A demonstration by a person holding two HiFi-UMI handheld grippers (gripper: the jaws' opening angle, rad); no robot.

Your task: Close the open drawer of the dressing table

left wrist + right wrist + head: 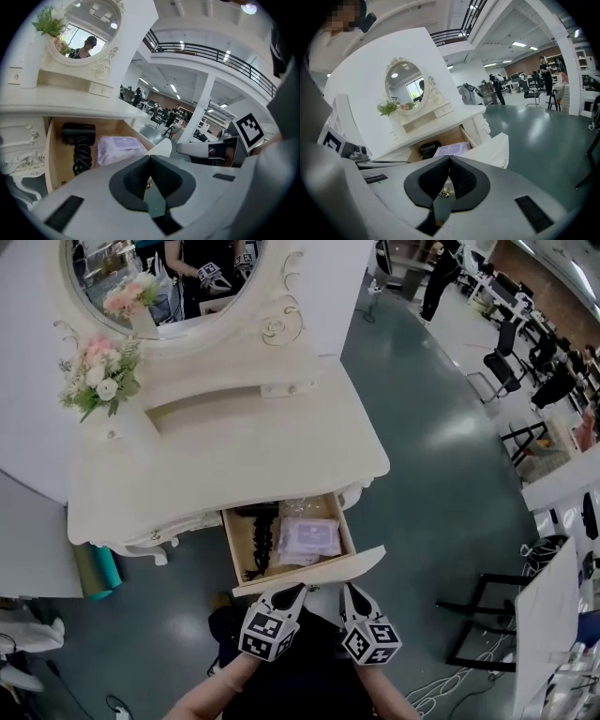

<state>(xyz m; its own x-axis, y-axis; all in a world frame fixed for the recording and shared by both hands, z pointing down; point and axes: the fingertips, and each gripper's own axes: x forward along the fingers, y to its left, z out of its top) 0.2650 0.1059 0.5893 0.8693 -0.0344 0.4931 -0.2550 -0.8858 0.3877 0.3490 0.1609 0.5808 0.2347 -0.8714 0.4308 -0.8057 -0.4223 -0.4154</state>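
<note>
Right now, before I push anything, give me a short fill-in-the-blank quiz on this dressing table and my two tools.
1. The drawer of the dressing table stands ___.
2. In the head view, the black hair dryer lies to the ___ of the purple packet.
3. The left tool and the right tool both have their jaws ___.
Missing words: open; left; shut.

The left forearm [214, 688] and right forearm [396, 699] come up from the bottom edge of the head view, close together. The left gripper [289, 593] and right gripper [353, 593] lie side by side, near each other but apart, jaws pointing forward. Each gripper's own view shows its jaws pressed together at the tips. The hands seem to sit just behind the marker cubes, though little of them shows.
</note>
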